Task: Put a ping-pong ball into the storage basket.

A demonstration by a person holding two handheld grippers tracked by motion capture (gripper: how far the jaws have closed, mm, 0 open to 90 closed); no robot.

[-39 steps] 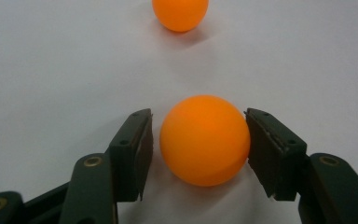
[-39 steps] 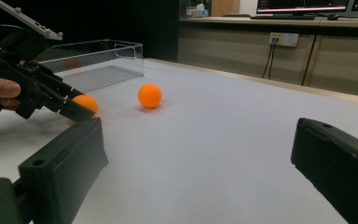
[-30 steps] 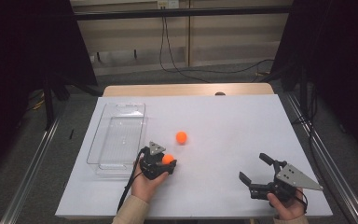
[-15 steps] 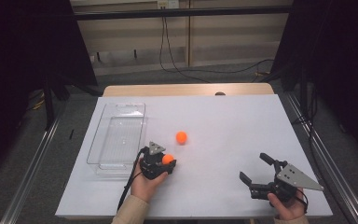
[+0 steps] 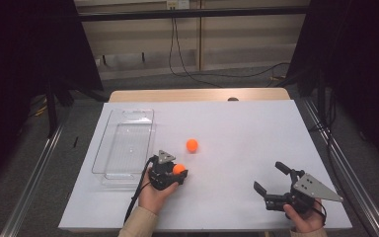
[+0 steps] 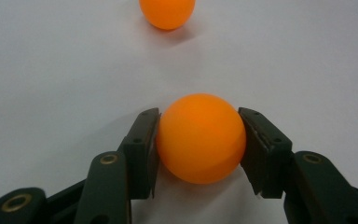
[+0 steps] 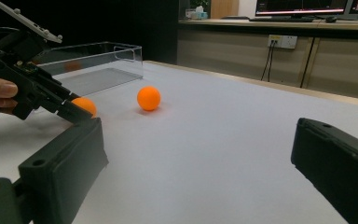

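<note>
An orange ball point(image 6: 200, 137) sits on the white table sheet between the two black jaws of my left gripper point(image 6: 198, 149), and both pads press on its sides. In the high view this gripper point(image 5: 178, 172) lies low near the front left, with the held ball point(image 5: 179, 168) at its tip. A second orange ball point(image 5: 192, 144) rests loose on the sheet a short way beyond it. My right gripper point(image 5: 268, 176) is at the front right, jaws wide open with nothing between them; its own view looks across at both balls.
A clear plastic tray point(image 5: 102, 143) stands to the left of the left gripper, long side running away from me. The white sheet point(image 5: 246, 128) covers the table. A wooden strip point(image 5: 197, 95) shows at the far edge. Dark curtains flank both sides.
</note>
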